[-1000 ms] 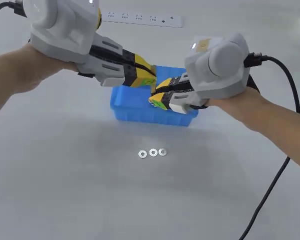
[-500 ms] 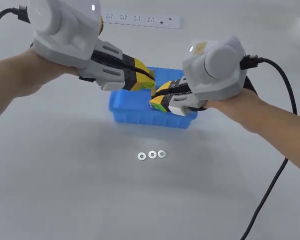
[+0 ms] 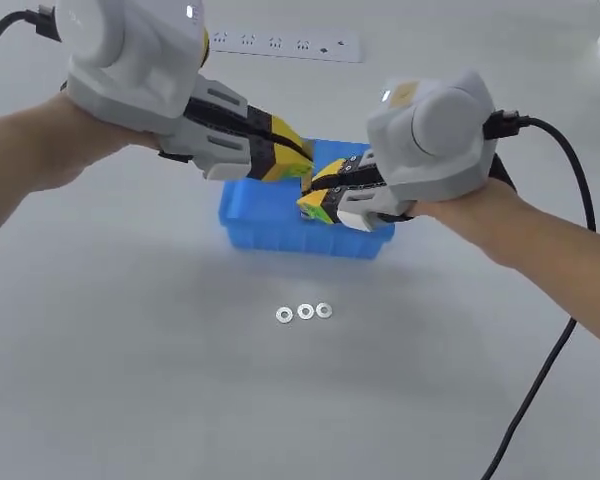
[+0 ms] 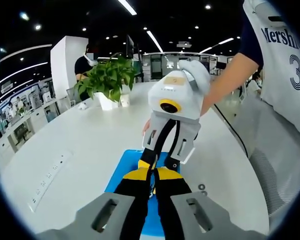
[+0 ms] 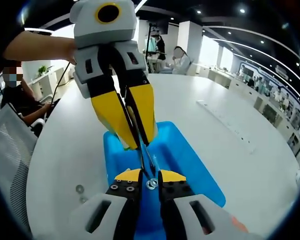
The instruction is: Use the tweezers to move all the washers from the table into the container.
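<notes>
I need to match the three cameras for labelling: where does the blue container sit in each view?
Head view: the blue container sits at centre, slightly above the middle.
Left gripper view: the container is at bottom centre, partly behind the jaws.
Right gripper view: the container is at lower centre, running up and away from the jaws.
Shared landmark: the white power strip on the table.

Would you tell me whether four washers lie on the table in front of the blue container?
No, the head view shows three washers in a row on the table.
</notes>
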Demonstrator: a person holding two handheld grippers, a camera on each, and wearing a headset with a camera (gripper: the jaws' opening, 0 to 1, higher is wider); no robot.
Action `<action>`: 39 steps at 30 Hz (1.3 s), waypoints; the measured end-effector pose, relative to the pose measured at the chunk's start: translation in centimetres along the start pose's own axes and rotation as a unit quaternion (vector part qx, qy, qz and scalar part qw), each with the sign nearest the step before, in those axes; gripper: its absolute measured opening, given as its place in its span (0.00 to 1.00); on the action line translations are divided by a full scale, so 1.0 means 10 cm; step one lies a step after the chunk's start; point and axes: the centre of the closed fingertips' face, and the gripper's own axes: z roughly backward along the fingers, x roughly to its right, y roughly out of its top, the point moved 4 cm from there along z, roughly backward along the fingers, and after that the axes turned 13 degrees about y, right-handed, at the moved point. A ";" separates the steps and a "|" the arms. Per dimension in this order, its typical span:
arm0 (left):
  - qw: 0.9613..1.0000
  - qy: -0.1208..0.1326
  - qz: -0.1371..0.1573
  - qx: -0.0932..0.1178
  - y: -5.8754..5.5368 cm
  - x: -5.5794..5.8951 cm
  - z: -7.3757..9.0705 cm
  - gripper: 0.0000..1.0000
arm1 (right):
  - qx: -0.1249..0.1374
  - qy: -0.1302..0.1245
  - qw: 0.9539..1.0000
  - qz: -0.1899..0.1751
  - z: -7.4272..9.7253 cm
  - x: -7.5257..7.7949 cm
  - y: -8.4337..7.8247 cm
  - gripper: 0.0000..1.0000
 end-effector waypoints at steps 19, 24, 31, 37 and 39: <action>0.998 -0.037 -0.039 0.029 0.50 0.33 0.46 0.07 | 0.070 0.052 0.995 0.053 0.31 -0.53 0.41 0.12; 0.998 -0.044 -0.051 0.019 0.51 0.50 0.55 0.07 | 0.053 0.066 0.994 0.068 0.32 -0.72 0.41 0.11; 0.998 -0.048 -0.044 0.014 0.45 0.70 0.64 0.07 | 0.030 0.083 0.993 0.084 0.28 -0.96 0.36 0.11; 0.998 -0.049 -0.037 0.005 0.38 0.90 0.68 0.07 | 0.023 0.091 0.992 0.079 0.21 -1.12 0.27 0.11; 0.998 -0.048 -0.034 0.002 0.34 0.94 0.70 0.07 | 0.022 0.092 0.993 0.076 0.19 -1.15 0.24 0.11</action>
